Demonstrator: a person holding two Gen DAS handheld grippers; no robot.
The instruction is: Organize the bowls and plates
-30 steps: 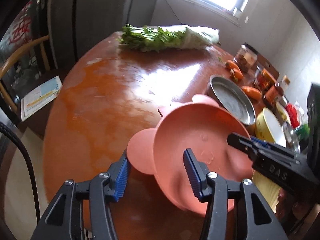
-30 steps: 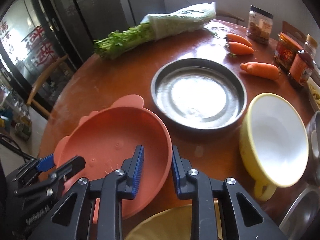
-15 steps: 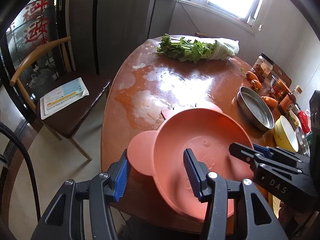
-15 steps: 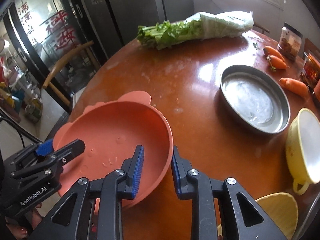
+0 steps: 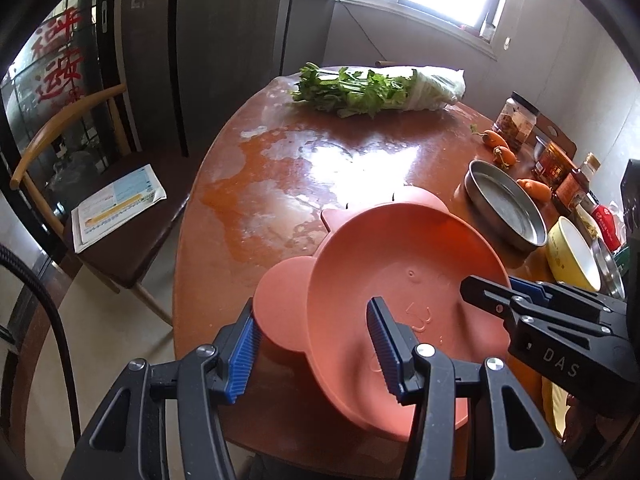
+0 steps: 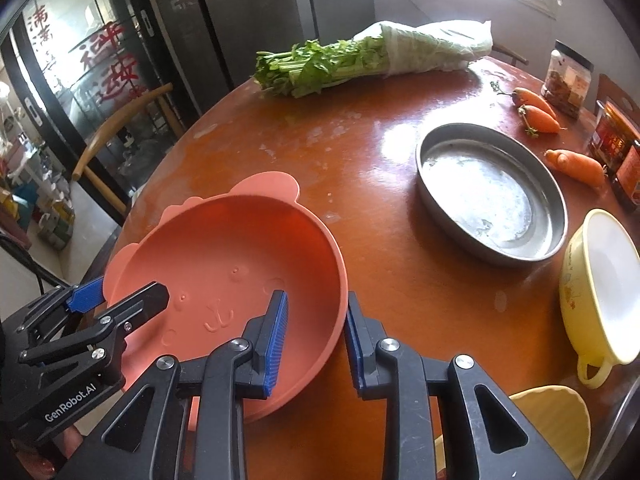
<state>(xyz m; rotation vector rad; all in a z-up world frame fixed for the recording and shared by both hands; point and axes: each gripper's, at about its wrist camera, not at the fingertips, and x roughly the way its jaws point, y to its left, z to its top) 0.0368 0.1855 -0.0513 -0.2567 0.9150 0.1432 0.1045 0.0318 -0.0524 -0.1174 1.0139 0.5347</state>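
Left tongs (image 5: 312, 344) straddle the left rim of the pink bowl (image 5: 400, 280): one blue pad sits against the ear-shaped tab on the outside, the other inside the bowl; partly open, and contact on the inner pad can't be confirmed. Right tongs (image 6: 314, 334) straddle the bowl's right rim, inner pad inside the bowl, outer pad just outside the wall; a visible gap shows on the outer side, so whether they pinch it is unclear. The bowl sits tilted at the near edge of the round wooden counter (image 6: 360, 152), at about 7 o'clock in the right wrist view, between both tongs. Further out: a metal pan (image 6: 492, 192) at 2 o'clock, and a yellow bowl with white inside (image 6: 600, 284) at 3 o'clock, near the pan but not touching. Part of another yellow dish (image 6: 552, 420) sits at 5 o'clock by the right tongs. Three carrots (image 6: 576, 164) lie beyond the pan, with jars (image 6: 568, 76) behind them along the far right edge. A bundle of greens in plastic wrap (image 6: 360, 60) lies at 12 o'clock. Off the counter at 9 o'clock in the left wrist view, a chair (image 5: 120, 208) holds a leaflet (image 5: 120, 204).
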